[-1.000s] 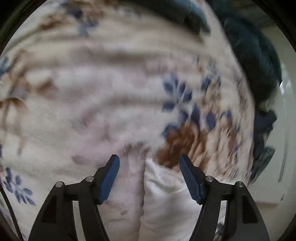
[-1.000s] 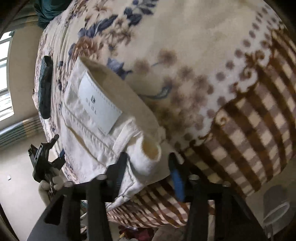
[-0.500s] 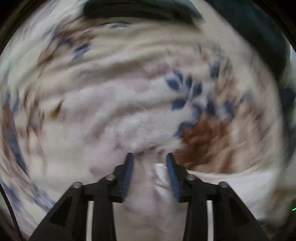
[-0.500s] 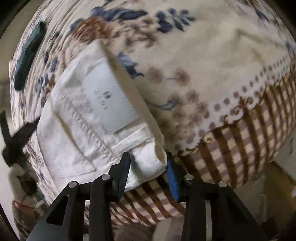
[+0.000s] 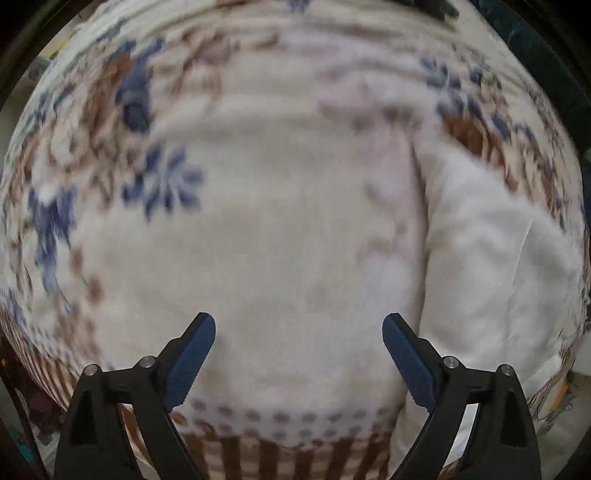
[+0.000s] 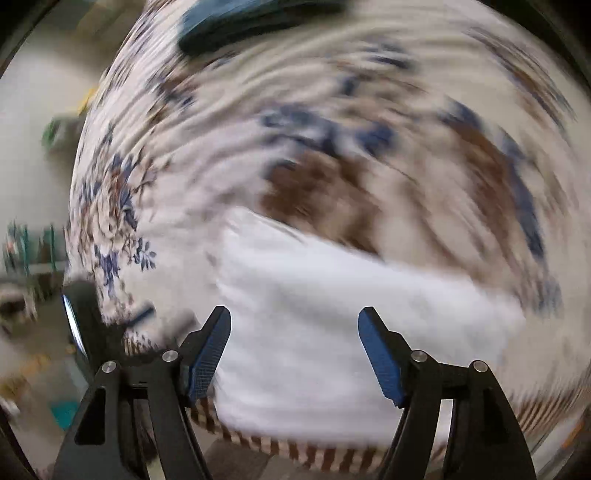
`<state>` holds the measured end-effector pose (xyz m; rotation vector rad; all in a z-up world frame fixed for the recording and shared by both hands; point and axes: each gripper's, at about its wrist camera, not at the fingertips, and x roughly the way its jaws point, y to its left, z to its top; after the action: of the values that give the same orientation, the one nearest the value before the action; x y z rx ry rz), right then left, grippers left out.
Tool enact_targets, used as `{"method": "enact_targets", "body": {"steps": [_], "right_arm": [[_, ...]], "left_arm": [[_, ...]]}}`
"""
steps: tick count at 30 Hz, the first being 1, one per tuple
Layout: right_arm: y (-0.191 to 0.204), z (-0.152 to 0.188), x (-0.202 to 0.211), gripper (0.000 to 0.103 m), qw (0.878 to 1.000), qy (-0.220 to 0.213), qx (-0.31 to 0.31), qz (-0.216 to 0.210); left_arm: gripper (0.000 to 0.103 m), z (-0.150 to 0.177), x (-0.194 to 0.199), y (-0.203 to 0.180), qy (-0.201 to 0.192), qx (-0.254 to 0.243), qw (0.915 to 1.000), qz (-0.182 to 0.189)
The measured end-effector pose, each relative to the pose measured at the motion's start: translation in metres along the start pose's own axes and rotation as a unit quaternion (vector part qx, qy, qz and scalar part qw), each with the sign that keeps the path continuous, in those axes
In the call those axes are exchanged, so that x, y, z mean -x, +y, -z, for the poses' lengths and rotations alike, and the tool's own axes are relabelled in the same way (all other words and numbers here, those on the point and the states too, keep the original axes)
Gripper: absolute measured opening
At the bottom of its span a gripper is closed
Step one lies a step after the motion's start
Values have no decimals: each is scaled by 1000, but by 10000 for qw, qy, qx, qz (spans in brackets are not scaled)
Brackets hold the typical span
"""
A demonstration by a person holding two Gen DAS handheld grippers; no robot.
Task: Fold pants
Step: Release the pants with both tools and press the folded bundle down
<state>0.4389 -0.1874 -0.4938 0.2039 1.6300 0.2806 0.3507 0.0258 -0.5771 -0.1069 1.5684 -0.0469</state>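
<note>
The white pants (image 5: pixel 491 266) lie folded in a compact bundle on a floral fleece blanket (image 5: pixel 258 221). In the left wrist view they sit at the right, beside and beyond my open, empty left gripper (image 5: pixel 298 332), which hovers over bare blanket. In the right wrist view the pants (image 6: pixel 332 325) lie directly under and ahead of my right gripper (image 6: pixel 293 325), which is open and empty above them. Both views are motion-blurred.
The blanket (image 6: pixel 369 147) has blue and brown flowers and a brown checked border (image 5: pixel 277 454) along its near edge. A dark teal cloth (image 6: pixel 240 18) lies at the far end. The floor with blurred clutter (image 6: pixel 33 258) shows at the left.
Both grippers were shut on the pants half a second ago and now stand open, having let go. Both have pulled back and swung away; the left now sits left of the bundle.
</note>
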Motion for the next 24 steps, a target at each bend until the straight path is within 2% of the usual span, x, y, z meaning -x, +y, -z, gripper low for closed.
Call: {"method": "enact_targets", "body": {"steps": [3, 5, 6, 7, 8, 10, 12, 13, 15, 16, 18, 20, 21, 22, 24], "right_arm": [[44, -56, -45, 73, 9973, 397, 613, 82], [58, -76, -76, 62, 9922, 754, 954, 281], [62, -82, -94, 48, 9878, 988, 1128, 425], [62, -85, -108, 30, 9838, 1197, 1217, 554], [61, -87, -119, 24, 9811, 1361, 1253, 563], [54, -93, -130, 10, 9835, 1464, 994, 378], [37, -100, -132, 8, 9886, 1449, 396, 139], [30, -102, -130, 0, 9906, 1339, 203, 189], [18, -109, -122, 0, 9915, 1029, 134, 789], [9, -112, -116, 0, 9930, 928, -91, 721], [1, -114, -107, 1, 9944, 959, -443, 95], [5, -115, -101, 4, 9924, 1064, -445, -431], [9, -115, -102, 13, 9902, 1190, -374, -621], [14, -115, -105, 28, 9892, 1280, -290, -659], [27, -111, -118, 38, 9881, 1496, 46, -365]], "left_arm": [[93, 10, -11, -4, 109, 20, 9999, 57], [93, 13, -17, -5, 126, 49, 9999, 66], [93, 12, -19, -6, 128, 93, 9998, 109], [93, 12, -21, -5, 125, 111, 9998, 137], [93, 10, -23, -4, 141, 148, 9996, 181], [93, 7, -24, -1, 171, 237, 9991, 292], [93, 2, -26, 2, 184, 297, 9986, 404], [93, 2, -25, 6, 204, 311, 9984, 422], [93, -1, -25, 9, 265, 354, 9979, 481], [93, -2, -24, 10, 271, 372, 9976, 516], [93, -6, -19, 15, 278, 391, 9971, 593], [93, -13, -13, 24, 304, 439, 9966, 634], [93, -15, -10, 28, 314, 456, 9964, 645], [93, -15, -11, 30, 318, 462, 9963, 649], [93, -21, -12, 35, 326, 444, 9966, 618]]}}
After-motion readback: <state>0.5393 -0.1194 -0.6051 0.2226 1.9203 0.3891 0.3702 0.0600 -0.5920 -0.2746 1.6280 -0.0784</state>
